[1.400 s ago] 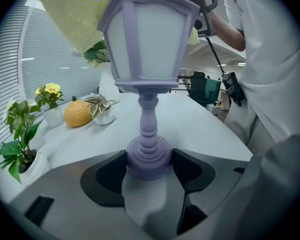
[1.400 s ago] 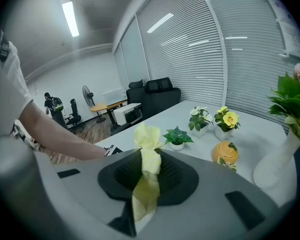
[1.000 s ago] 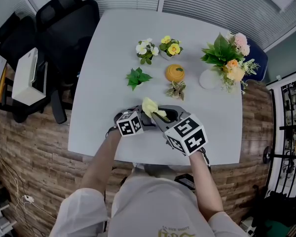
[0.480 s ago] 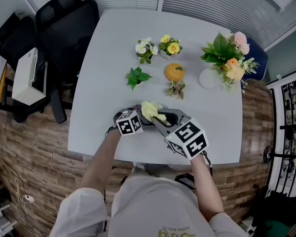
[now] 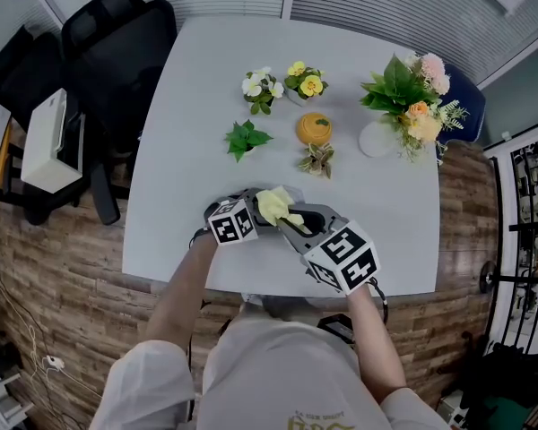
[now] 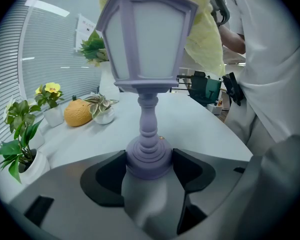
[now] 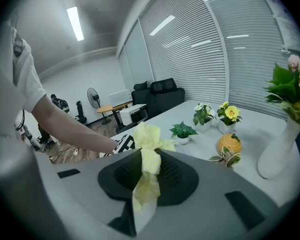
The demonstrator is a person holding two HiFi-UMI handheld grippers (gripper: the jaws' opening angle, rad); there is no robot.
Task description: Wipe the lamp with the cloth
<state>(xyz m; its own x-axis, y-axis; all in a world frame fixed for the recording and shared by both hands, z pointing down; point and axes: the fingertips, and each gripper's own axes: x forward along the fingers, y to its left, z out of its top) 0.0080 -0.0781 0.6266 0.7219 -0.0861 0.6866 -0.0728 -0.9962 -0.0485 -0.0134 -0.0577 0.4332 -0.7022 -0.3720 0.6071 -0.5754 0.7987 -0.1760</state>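
In the left gripper view a lavender lantern-shaped lamp (image 6: 147, 39) stands up out of my left gripper (image 6: 149, 164), whose jaws are shut on its round base. A yellow cloth (image 6: 206, 36) is draped over the lamp's top and far side. My right gripper (image 7: 149, 176) is shut on that cloth (image 7: 150, 144), which bunches up above its jaws. In the head view both grippers meet near the table's front edge: the left gripper (image 5: 254, 215) and the right gripper (image 5: 296, 225), with the cloth (image 5: 273, 206) between them covering most of the lamp.
On the grey table (image 5: 188, 106) stand small potted plants (image 5: 245, 138), a flower pot (image 5: 307, 82), an orange pumpkin-shaped pot (image 5: 315, 128) and a white vase of flowers (image 5: 381, 137). A black office chair (image 5: 117, 34) and a white box (image 5: 45, 141) are on the left.
My right gripper has drawn slightly toward the person, and the cloth has shifted a little over the lamp's top. The left gripper holds the lamp almost still.
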